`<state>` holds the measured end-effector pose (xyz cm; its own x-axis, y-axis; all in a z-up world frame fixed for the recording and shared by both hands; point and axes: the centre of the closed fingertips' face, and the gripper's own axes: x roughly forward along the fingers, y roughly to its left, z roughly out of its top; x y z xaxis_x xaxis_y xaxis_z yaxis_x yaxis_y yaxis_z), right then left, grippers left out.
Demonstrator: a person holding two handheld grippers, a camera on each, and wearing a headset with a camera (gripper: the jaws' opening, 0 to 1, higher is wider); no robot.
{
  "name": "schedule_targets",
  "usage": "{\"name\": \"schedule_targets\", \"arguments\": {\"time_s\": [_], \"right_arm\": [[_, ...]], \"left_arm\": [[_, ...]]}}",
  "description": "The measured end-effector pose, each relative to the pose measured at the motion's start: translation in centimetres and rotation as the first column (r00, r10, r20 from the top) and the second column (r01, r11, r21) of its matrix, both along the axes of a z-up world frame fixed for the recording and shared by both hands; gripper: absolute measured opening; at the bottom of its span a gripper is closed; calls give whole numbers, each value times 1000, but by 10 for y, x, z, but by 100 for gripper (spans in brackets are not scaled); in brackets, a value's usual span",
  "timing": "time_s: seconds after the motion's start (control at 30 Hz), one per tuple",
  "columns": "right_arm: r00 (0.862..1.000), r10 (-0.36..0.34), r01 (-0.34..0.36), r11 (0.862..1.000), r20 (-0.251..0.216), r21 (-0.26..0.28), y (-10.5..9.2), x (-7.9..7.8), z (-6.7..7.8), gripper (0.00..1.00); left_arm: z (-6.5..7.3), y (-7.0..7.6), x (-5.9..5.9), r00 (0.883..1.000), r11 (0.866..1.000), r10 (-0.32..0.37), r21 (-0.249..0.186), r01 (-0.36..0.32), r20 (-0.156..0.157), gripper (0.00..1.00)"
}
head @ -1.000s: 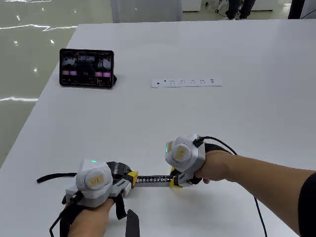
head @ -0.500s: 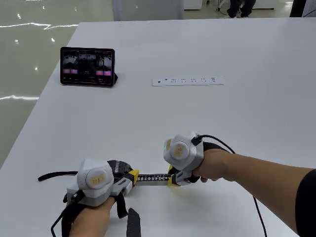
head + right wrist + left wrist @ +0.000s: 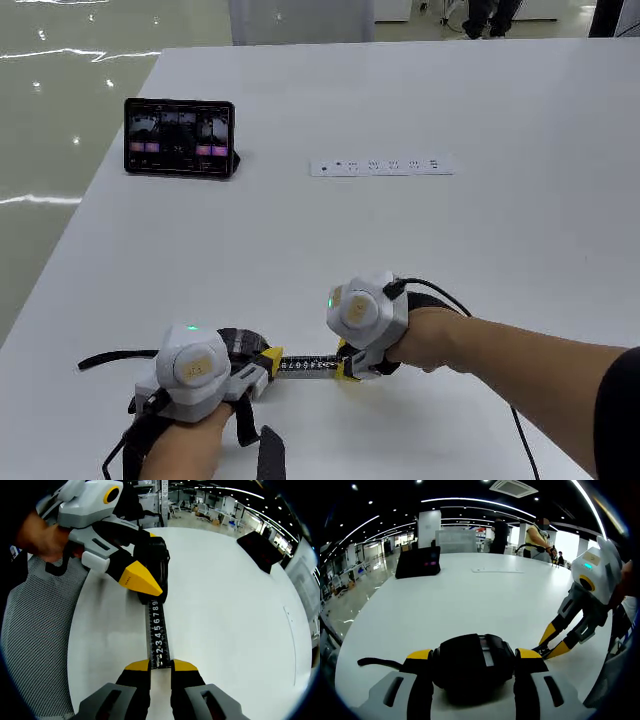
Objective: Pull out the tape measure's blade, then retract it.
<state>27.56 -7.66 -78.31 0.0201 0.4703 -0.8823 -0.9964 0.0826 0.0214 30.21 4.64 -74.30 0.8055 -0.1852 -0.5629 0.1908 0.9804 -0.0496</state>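
The black tape measure case (image 3: 472, 666) sits between my left gripper's (image 3: 475, 655) yellow fingertips, which are shut on it low on the white table. In the head view the left gripper (image 3: 258, 362) and case (image 3: 242, 344) are near the front edge. A short length of blade (image 3: 308, 365) runs right from the case to my right gripper (image 3: 344, 369), shut on the blade's end. The right gripper view shows the numbered blade (image 3: 157, 632) leading from my right gripper (image 3: 161, 666) up to the case (image 3: 155, 555).
A tablet (image 3: 180, 137) stands propped at the far left of the table. A white power strip (image 3: 382, 166) lies beyond the grippers. A black strap (image 3: 110, 357) trails left from the case. The table's left edge (image 3: 60, 255) drops to a glossy floor.
My right gripper has moved a little left toward the case, and the exposed blade is slightly shorter. The left gripper keeps hold of the case in place.
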Motion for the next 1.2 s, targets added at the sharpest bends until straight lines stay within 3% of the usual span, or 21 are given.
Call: {"name": "schedule_targets", "arguments": {"time_s": [1.2], "right_arm": [[1000,-14,14,998,-10,69,28,2,1,11]], "left_arm": [[0,2,0,1000,1000,2,-18,-2,-12,61]]}}
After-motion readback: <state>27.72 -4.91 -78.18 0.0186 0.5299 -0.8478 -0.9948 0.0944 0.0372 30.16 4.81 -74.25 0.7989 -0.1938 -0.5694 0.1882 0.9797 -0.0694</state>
